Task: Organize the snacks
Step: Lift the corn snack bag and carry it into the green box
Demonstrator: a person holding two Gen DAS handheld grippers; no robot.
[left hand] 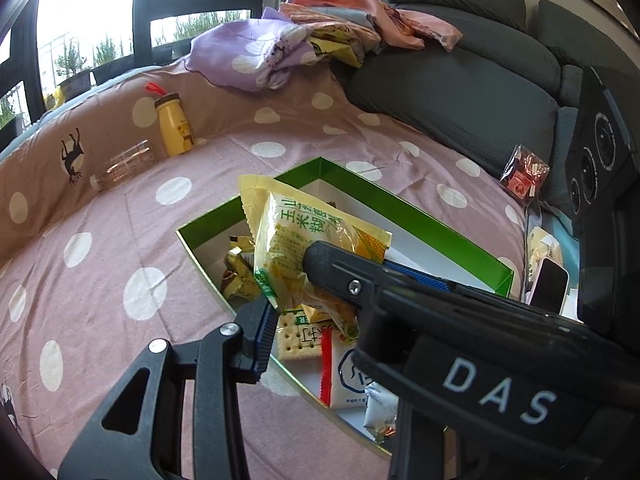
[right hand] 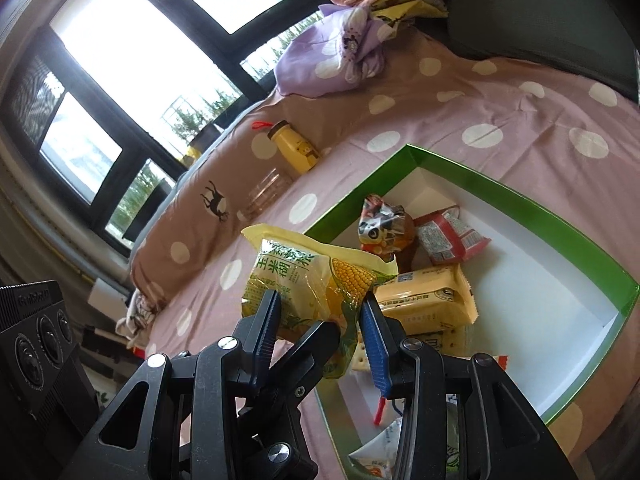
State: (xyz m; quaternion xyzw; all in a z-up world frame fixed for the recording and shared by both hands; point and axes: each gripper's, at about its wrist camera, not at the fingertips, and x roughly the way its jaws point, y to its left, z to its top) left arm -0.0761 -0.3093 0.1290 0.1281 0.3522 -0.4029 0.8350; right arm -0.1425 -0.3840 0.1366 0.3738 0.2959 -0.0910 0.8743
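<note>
A yellow corn snack bag (left hand: 296, 240) (right hand: 304, 276) hangs above the near end of a green-walled box (left hand: 400, 204) (right hand: 520, 196) with a white floor. My left gripper (left hand: 288, 284) is shut on the bag's lower edge. My right gripper (right hand: 322, 300) is shut on the same bag, and one left finger (right hand: 320, 332) shows between its own. In the left wrist view a right finger (left hand: 324, 256) crosses the bag. In the box lie a cracker pack (left hand: 296, 336), a panda pack (right hand: 384, 224), a red pack (right hand: 452, 236) and a yellow pack (right hand: 424, 300).
The box sits on a pink dotted bedspread (left hand: 100, 272). A yellow bottle (left hand: 174, 128) and a clear bottle (left hand: 128, 164) lie by the far bolster. Piled clothes (left hand: 280, 48) and a dark sofa cushion (left hand: 460, 92) are behind. A small clear bag (left hand: 524, 176) and a phone (left hand: 552, 284) are on the right.
</note>
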